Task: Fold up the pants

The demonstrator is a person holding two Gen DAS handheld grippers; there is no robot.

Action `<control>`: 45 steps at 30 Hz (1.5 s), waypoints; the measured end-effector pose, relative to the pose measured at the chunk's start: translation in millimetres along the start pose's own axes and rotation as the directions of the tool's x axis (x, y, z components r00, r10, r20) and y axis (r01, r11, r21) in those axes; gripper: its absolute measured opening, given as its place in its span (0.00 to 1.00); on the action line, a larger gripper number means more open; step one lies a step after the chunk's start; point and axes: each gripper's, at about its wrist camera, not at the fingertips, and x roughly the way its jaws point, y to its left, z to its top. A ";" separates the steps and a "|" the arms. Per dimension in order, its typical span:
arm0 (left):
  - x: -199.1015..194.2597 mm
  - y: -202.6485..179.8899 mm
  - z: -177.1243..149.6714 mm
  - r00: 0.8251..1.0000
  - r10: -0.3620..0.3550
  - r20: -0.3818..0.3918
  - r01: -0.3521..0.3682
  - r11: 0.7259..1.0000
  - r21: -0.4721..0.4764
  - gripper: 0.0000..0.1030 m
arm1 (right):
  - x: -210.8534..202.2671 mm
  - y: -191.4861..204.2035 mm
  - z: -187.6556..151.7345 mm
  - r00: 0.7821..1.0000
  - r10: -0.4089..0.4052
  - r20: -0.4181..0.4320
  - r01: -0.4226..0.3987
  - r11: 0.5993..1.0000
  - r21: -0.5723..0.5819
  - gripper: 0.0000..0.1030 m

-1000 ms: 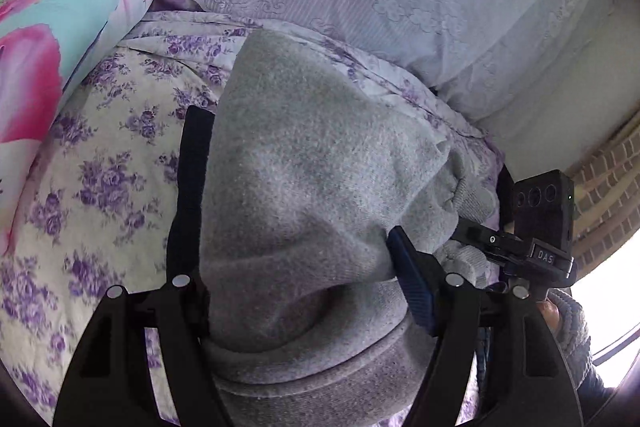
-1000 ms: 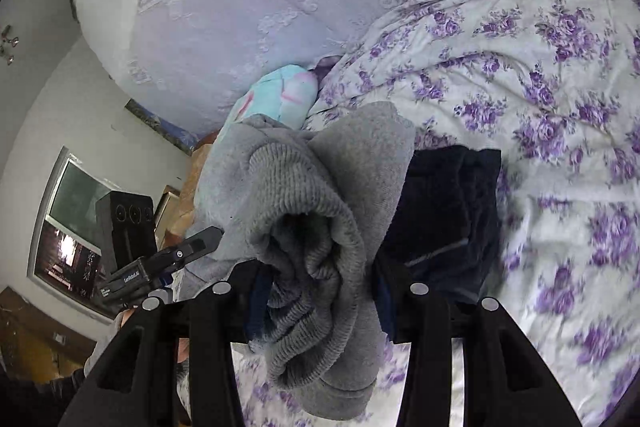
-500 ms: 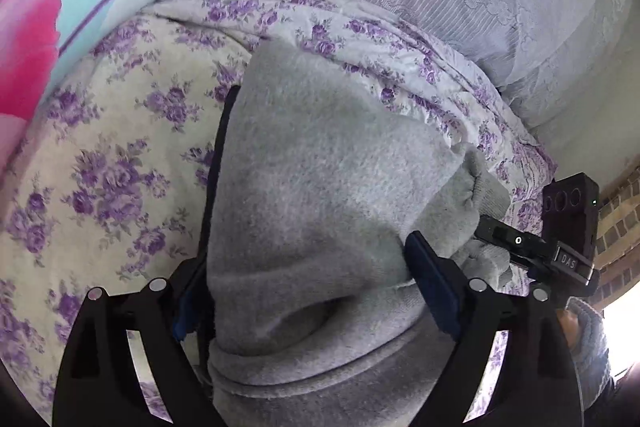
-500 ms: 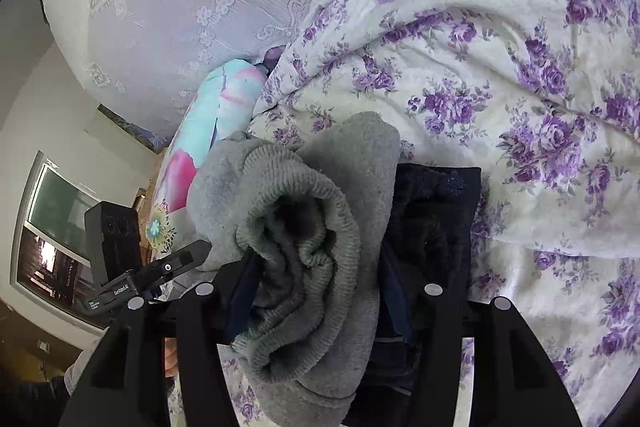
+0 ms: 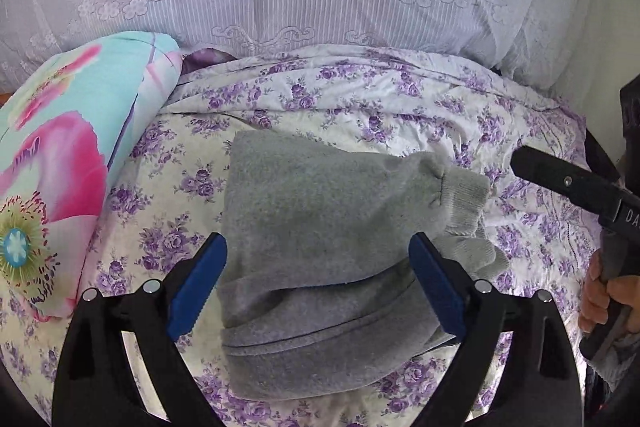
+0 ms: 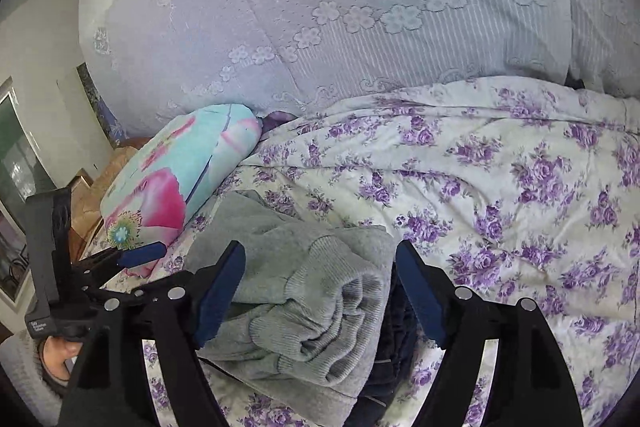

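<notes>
**Grey pants folded on the bed, both my grippers let go**

The grey pants (image 5: pixel 320 227) lie in a folded bundle on the purple-flowered bedspread (image 5: pixel 400 107), and I hold them with neither tool. My left gripper (image 5: pixel 318 283) has just been widening its jaws; the blue pads now stand apart on either side of the bundle's near end, the fleece running between them, and I cannot see either pad pressing into it. The ribbed cuffs (image 5: pixel 464 195) stick out past my right-hand pad, toward my right gripper's black body at the frame's edge.

From my right wrist camera, my right gripper (image 6: pixel 320 291) has likewise just been spreading its jaws. The rolled grey cuffs sit between its pads; the left pad is just beside the knit, the right pad clear of it. Under the grey bundle, on its right side, a dark navy garment (image 6: pixel 396 339) shows, lying between the pants and my right pad.

A turquoise and pink flowered pillow (image 6: pixel 180 183) rests left of the pants, near but apart. A pale lilac lace-trimmed quilt (image 6: pixel 320 7) rises behind the bedspread.
</notes>
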 end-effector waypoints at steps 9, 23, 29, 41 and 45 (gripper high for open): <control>24.0 -12.0 -15.4 0.998 0.052 -0.032 -0.051 0.998 0.022 0.88 | 25.0 19.8 0.3 0.997 -0.075 -0.028 0.073 0.996 -0.056 0.82; 37.6 -13.9 -27.8 0.995 0.091 -0.037 -0.089 0.994 0.067 0.92 | 72.6 -16.6 -41.7 0.984 -0.070 -0.163 0.089 0.990 0.113 0.94; 18.3 5.6 -21.1 1.000 0.004 -0.014 -0.005 0.999 -0.036 0.92 | 30.3 6.5 -45.1 0.989 -0.140 -0.055 0.139 0.990 -0.021 0.94; 54.0 43.9 18.9 0.992 0.085 -0.095 -0.089 0.995 -0.039 0.93 | -9.5 107.2 -76.7 0.993 0.103 0.057 -0.068 0.896 -0.439 0.94; 66.1 38.0 26.1 0.990 0.086 -0.109 -0.082 0.996 0.036 0.96 | 24.5 120.7 -95.0 0.992 0.084 -0.098 -0.122 0.862 -0.493 0.94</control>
